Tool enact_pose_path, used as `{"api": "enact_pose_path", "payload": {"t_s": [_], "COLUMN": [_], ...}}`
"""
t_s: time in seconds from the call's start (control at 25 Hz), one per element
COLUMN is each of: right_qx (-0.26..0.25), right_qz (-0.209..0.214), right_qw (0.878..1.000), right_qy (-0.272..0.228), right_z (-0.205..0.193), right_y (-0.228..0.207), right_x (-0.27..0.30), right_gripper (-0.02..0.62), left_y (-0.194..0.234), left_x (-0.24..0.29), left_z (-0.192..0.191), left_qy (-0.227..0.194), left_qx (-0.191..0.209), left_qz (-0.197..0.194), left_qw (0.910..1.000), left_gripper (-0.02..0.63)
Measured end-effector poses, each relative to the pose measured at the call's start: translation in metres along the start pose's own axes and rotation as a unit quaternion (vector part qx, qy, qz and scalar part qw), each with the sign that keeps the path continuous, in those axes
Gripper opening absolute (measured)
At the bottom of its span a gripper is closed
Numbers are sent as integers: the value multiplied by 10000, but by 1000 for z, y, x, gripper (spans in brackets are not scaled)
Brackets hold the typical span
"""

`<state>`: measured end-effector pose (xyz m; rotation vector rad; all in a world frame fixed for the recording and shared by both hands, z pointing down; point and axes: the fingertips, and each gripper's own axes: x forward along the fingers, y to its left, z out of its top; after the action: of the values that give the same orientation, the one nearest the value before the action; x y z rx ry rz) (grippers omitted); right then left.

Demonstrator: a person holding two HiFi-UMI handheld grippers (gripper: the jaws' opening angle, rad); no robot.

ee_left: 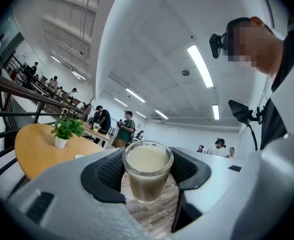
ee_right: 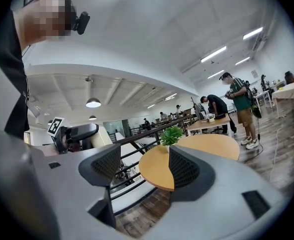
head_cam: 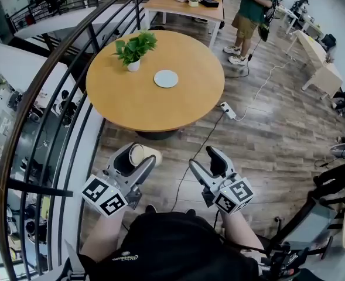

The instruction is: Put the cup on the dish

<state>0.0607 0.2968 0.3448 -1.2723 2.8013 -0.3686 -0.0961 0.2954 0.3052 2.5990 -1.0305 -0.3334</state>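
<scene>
Glass cup (ee_left: 147,180) of milky drink, clamped in the left gripper (ee_left: 147,165); right gripper (ee_right: 146,167) gapes wide, empty; white dish (head_cam: 166,78) lies far off on the round worktop (head_cam: 160,110).

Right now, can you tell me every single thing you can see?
round table: one, light brown wood, middle of the head view
dish: one, white, on the round table
plant: one, green in a white pot, on the table left of the dish
cup: one, clear glass with a pale drink, between the left gripper's jaws
railing: one, dark, curving along the left
power strip: one, white, on the floor
left gripper: grey, shut on the cup
right gripper: grey, open, empty
</scene>
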Motion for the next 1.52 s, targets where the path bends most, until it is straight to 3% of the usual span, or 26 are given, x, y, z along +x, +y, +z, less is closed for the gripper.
{"api": "enact_pose_path", "payload": {"t_s": [0.12, 0.28, 0.72, 1.12, 1.52], "right_qx": [6, -10, 16, -33, -9], "right_qz": [-43, -220, -549, -263, 152], "right_qw": [10000, 9997, 9983, 9996, 9999], "right_qy": [16, 38, 211, 72, -38], "right_z": [-2, -7, -24, -8, 43], "right_y": [10, 24, 42, -17, -146], "right_x": [13, 31, 61, 95, 98], "right_gripper": [299, 202, 184, 184, 184], "left_y": [14, 38, 85, 101, 90], "left_x": [-9, -24, -34, 33, 168], "left_z": [3, 8, 9, 7, 4], "left_qy": [-24, -33, 177, 327, 297], "left_qx": [-128, -239, -386, -150, 66], "left_qz": [-46, -135, -349, -129, 338], "left_qw": [9999, 9996, 9985, 9993, 9990], "left_gripper": [268, 268, 268, 268, 268]}}
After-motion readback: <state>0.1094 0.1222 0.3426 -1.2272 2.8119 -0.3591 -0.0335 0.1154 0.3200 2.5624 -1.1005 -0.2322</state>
